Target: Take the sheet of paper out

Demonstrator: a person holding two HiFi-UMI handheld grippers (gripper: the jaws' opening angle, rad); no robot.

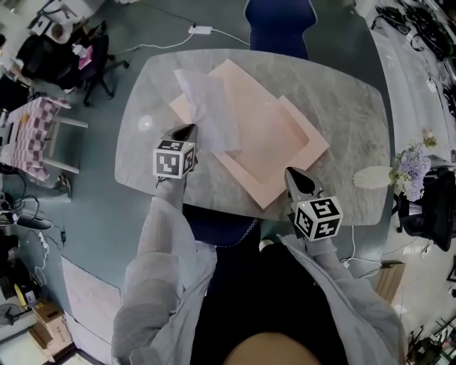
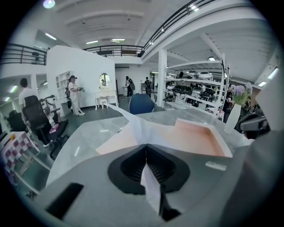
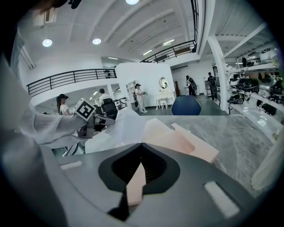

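Sheet of paper (image 1: 208, 108) — white, thin, creased

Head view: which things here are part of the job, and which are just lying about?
Part of the job: thin white sheet of paper, pinched in the left gripper; flat pale pink paper folder that it overlaps, pinched by the right gripper.
Just lying about: white vase of purple flowers at the edge of the grey marble table; blue chair beyond it.
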